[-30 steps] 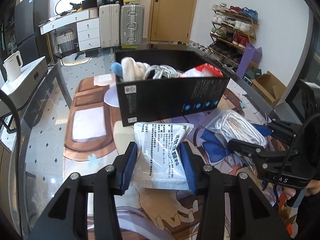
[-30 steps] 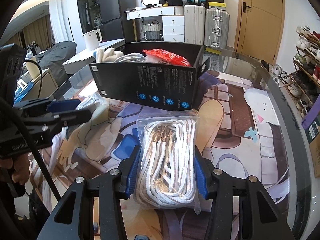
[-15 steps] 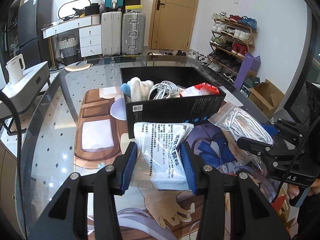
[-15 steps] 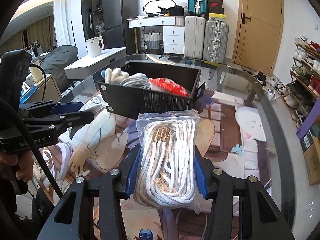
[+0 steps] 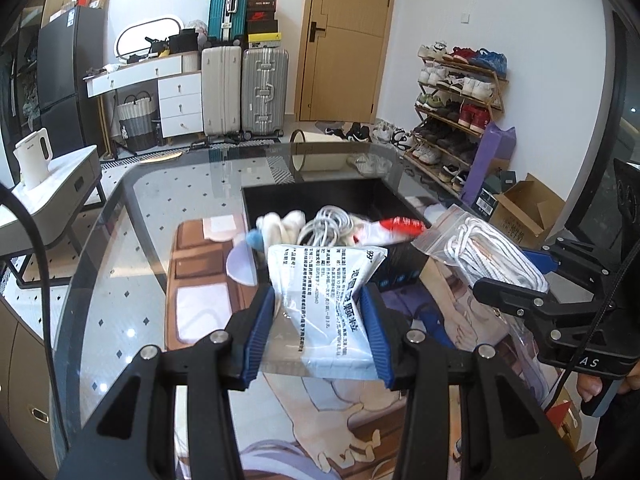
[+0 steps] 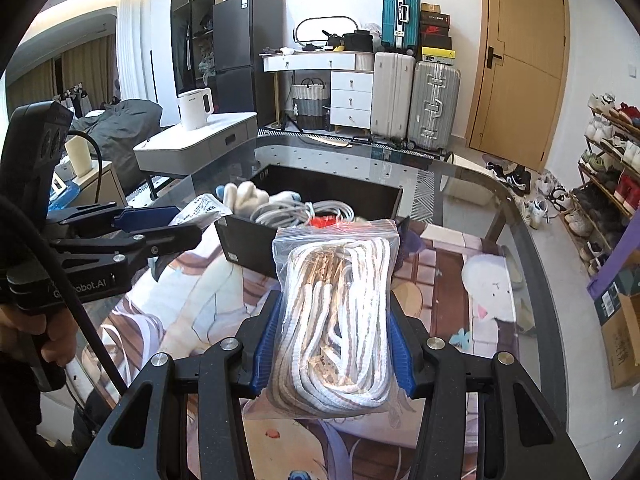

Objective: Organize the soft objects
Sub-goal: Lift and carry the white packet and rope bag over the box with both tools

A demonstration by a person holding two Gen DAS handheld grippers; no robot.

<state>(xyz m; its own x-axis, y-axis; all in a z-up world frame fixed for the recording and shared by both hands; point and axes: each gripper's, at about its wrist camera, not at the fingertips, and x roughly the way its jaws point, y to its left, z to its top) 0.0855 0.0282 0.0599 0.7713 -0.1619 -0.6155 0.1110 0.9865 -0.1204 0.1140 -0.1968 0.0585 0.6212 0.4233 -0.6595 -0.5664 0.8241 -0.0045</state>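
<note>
A printed white pouch [image 5: 324,304] is pinched between the blue pads of the left gripper [image 5: 320,328], held above the mat in front of the black box [image 5: 320,196]. A clear bag of white rope [image 6: 336,320] is clamped by the right gripper [image 6: 332,344], near the box [image 6: 332,188], in which gloves [image 6: 244,196], cable and a red packet are seen.

- The left gripper [image 5: 318,334] is held level above the table, its blue-padded fingers [image 5: 258,336] clamped on a white printed pouch [image 5: 326,300].
- The right gripper [image 6: 332,346] is raised beside it, its jaws pressed against both sides of a clear bag of white rope [image 6: 338,320].
</note>
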